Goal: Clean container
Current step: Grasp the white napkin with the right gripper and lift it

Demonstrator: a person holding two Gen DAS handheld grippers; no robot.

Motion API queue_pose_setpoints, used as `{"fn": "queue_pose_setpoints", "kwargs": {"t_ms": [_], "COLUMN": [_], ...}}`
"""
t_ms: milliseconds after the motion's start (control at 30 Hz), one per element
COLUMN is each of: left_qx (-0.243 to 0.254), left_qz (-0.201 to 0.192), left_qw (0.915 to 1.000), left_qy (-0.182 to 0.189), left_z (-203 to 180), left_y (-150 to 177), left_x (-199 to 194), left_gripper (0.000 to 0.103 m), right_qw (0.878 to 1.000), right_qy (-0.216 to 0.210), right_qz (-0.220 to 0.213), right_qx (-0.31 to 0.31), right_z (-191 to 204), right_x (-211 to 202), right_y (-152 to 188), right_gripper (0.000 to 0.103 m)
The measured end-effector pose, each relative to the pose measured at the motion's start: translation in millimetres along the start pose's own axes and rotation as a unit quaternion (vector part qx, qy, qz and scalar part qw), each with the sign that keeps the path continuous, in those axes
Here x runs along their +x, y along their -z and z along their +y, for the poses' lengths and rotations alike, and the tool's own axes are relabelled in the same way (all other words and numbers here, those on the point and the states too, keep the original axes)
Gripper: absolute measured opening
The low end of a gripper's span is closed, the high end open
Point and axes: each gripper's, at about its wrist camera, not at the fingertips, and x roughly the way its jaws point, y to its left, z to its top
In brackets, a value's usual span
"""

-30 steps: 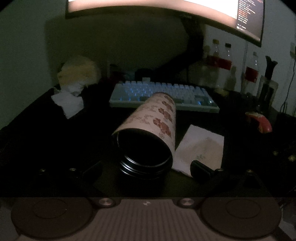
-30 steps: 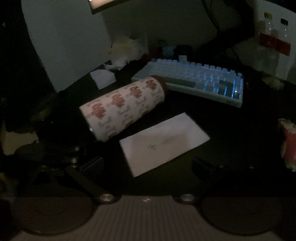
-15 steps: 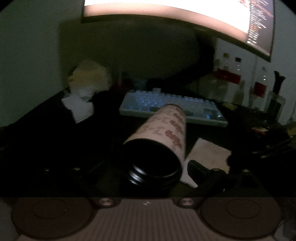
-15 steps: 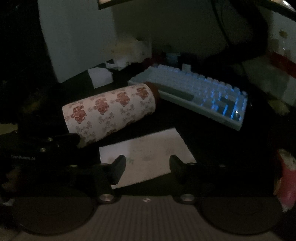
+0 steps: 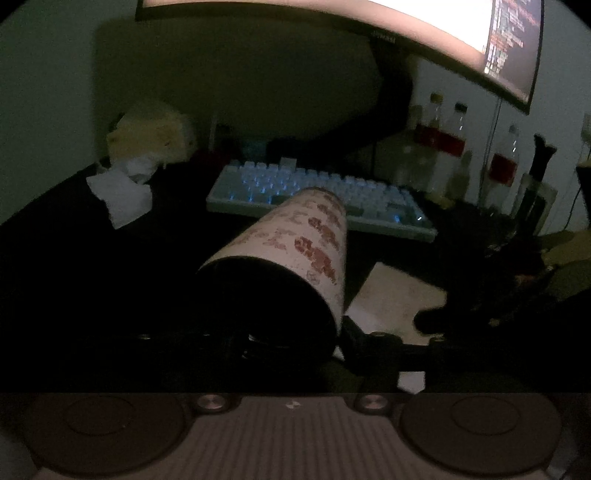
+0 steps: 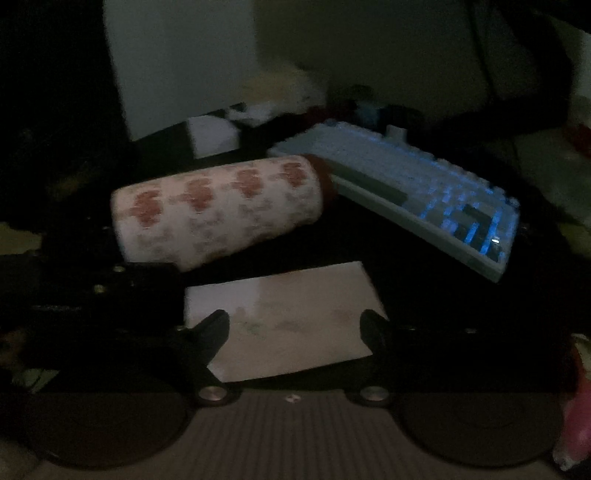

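A white cylindrical container with a red floral print lies on its side on the dark desk, open dark mouth toward my left gripper. The left jaws sit on either side of its mouth end and look shut on it; it is dim there. In the right wrist view the container lies at left, gripped at its left end. A flat white wipe lies on the desk. My right gripper is open, its fingers on either side of the wipe's near part. The wipe also shows in the left wrist view.
A backlit keyboard lies behind the container, under a lit monitor. Crumpled tissues and a yellowish bundle sit at back left. Bottles stand at back right. A red-white object is at far right.
My left gripper has moved up to the container's mouth end and closed around it. My right gripper has moved forward and low over the wipe, and its fingers now straddle the wipe.
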Motion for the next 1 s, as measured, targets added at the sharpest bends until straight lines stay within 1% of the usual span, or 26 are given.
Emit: {"fn": "queue_pose_setpoints", "kwargs": {"t_ms": [67, 133, 167, 200, 233, 267, 300, 333, 367, 400, 467, 533, 667, 733, 800, 867, 933, 1000], "left_qx": [0.001, 0.011, 0.009, 0.007, 0.002, -0.002, -0.005, -0.006, -0.006, -0.003, 0.007, 0.018, 0.014, 0.006, 0.002, 0.01, 0.024, 0.045], "left_qz": [-0.011, -0.021, -0.024, -0.027, -0.031, -0.036, -0.04, -0.043, -0.045, -0.048, -0.061, -0.071, -0.066, -0.062, -0.057, -0.053, -0.05, -0.056], "left_qw": [0.9999, 0.9997, 0.9996, 0.9995, 0.9993, 0.9991, 0.9988, 0.9985, 0.9982, 0.9979, 0.9969, 0.9961, 0.9957, 0.9942, 0.9912, 0.9863, 0.9797, 0.9754], "left_qy": [0.0, 0.004, 0.009, 0.015, 0.02, 0.024, 0.027, 0.033, 0.039, 0.044, 0.049, 0.049, 0.064, 0.087, 0.119, 0.156, 0.192, 0.209], "left_z": [0.8, 2.1, 4.2, 6.4, 9.2, 11.4, 13.6, 15.4, 16.7, 18.2, 19.1, 19.1, 24.0, 30.0, 35.8, 38.9, 38.5, 33.0], "left_y": [0.8, 1.7, 2.1, 2.5, 3.1, 3.7, 4.3, 4.7, 5.1, 5.7, 7.5, 8.9, 7.0, 6.4, 7.6, 11.5, 16.7, 20.8], "left_x": [2.0, 5.3, 7.3, 9.3, 11.0, 12.6, 14.2, 16.0, 18.0, 20.6, 22.3, 21.9, 19.0, 15.1, 10.0, 2.9, -5.5, -13.8], "left_gripper": [0.056, 0.056, 0.056, 0.056, 0.054, 0.049, 0.046, 0.039, 0.03, 0.026, 0.017, 0.015, 0.014, 0.013, 0.013, 0.013, 0.013, 0.013], "right_qw": [1.0, 1.0, 0.999, 1.0, 1.0, 1.0, 0.999, 1.0, 1.0, 1.0, 1.0, 1.0, 0.999, 0.999, 0.998, 0.998, 0.998, 0.998], "right_qy": [-0.011, -0.017, -0.02, -0.02, -0.019, -0.013, -0.008, 0.004, 0.011, 0.009, 0.005, 0.011, 0.009, 0.009, 0.012, 0.011, 0.024, 0.037], "right_qz": [0.01, 0.02, 0.025, 0.017, 0.011, 0.005, -0.002, -0.006, -0.009, -0.012, -0.017, -0.018, -0.027, -0.037, -0.049, -0.059, -0.056, -0.045], "right_qx": [0.002, 0.004, 0.006, 0.006, 0.016, 0.024, 0.033, 0.027, 0.014, 0.013, 0.013, 0.01, 0.017, 0.019, 0.025, 0.03, 0.028, 0.034], "right_z": [-2.9, -4.4, -5.1, -5.5, -7.5, -9.1, -10.6, -9.8, -8.4, -8.5, -8.3, -6.3, -4.3, -3.7, -3.4, -2.7, -1.3, -2.0], "right_x": [6.1, 12.0, 15.0, 14.8, 14.0, 13.5, 13.0, 12.9, 13.2, 12.9, 12.0, 9.2, -5.3, -17.5, -31.0, -45.9, -54.2, -55.5], "right_y": [2.0, 5.7, 7.6, 9.8, 11.7, 13.1, 14.5, 14.7, 15.0, 15.6, 16.5, 15.8, 15.0, 15.2, 16.6, 19.2, 24.6, 33.6], "right_gripper": [0.078, 0.066, 0.066, 0.066, 0.064, 0.061, 0.045, 0.022, 0.011, 0.006, 0.004, 0.004, 0.004, 0.004, 0.004, 0.004, 0.004, 0.004]}}
